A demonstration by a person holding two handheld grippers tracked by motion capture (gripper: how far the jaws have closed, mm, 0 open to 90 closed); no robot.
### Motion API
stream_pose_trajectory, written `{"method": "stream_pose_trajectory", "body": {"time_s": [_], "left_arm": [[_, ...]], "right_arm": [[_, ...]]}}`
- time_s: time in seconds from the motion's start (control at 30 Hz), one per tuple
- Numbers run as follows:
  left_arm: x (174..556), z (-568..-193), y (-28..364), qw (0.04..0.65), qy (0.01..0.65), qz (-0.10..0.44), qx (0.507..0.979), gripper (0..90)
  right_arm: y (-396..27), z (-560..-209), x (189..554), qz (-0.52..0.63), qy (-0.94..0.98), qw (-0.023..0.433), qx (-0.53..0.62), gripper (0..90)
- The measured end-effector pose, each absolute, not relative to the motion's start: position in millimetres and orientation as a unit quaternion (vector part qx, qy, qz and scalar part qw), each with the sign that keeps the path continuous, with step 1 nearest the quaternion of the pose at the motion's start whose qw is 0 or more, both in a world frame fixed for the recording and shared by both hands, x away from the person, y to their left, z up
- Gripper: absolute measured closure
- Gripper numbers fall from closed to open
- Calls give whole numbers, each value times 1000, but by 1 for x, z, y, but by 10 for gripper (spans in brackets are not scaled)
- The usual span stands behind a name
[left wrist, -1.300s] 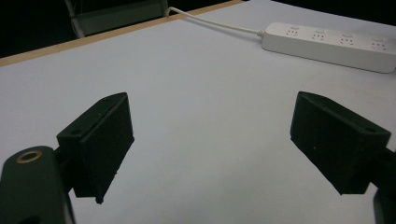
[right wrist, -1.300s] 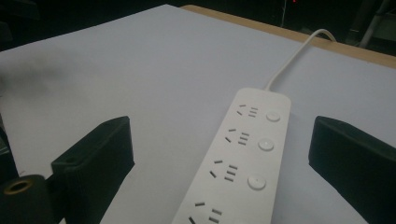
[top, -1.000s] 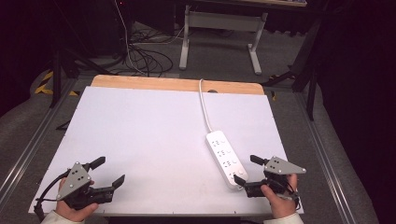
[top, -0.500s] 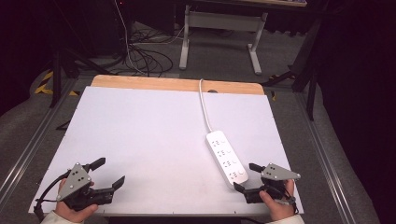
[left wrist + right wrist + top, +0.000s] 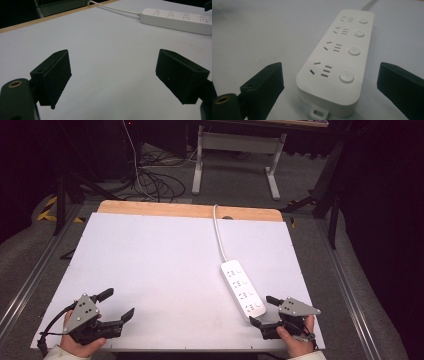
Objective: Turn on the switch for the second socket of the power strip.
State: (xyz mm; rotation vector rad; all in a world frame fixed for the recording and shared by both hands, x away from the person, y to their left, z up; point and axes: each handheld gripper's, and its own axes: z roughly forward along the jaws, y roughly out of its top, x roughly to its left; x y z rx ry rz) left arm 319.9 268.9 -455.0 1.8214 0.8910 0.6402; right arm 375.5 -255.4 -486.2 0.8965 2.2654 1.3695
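A white four-socket power strip (image 5: 242,288) lies on the white table top (image 5: 150,260), and its cable (image 5: 218,232) runs to the far wooden edge. My right gripper (image 5: 261,310) is at the strip's near end, open. In the right gripper view the strip (image 5: 337,57) lies between the spread jaws of that gripper (image 5: 330,72), and neither jaw touches it. My left gripper (image 5: 119,303) rests near the front left corner, open, with nothing in it. The left gripper view shows its open jaws (image 5: 112,75) over bare table, with the strip (image 5: 175,20) far off at upper right.
A wooden strip (image 5: 190,210) borders the table's far edge. Beyond it, on the floor, are tangled cables (image 5: 155,180) and a white metal frame (image 5: 235,150). Metal rails (image 5: 345,285) run along both sides of the table.
My right gripper has slid a little back toward the table's near edge, still open. The left gripper and the power strip have stayed in place.
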Motion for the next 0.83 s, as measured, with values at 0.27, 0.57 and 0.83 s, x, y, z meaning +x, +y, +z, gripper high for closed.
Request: {"method": "stream_pose_trajectory", "body": {"time_s": [0.27,0.57,0.83], "left_arm": [[320,-455,269,485,367,264,749,134],[320,-455,269,485,366,264,749,134],[320,-455,269,484,365,265,750,134]], "right_arm": [[-257,-485,376,481,798,175,318,72],[-256,-485,375,478,801,175,315,72],[-256,-484,375,480,799,179,315,72]]}}
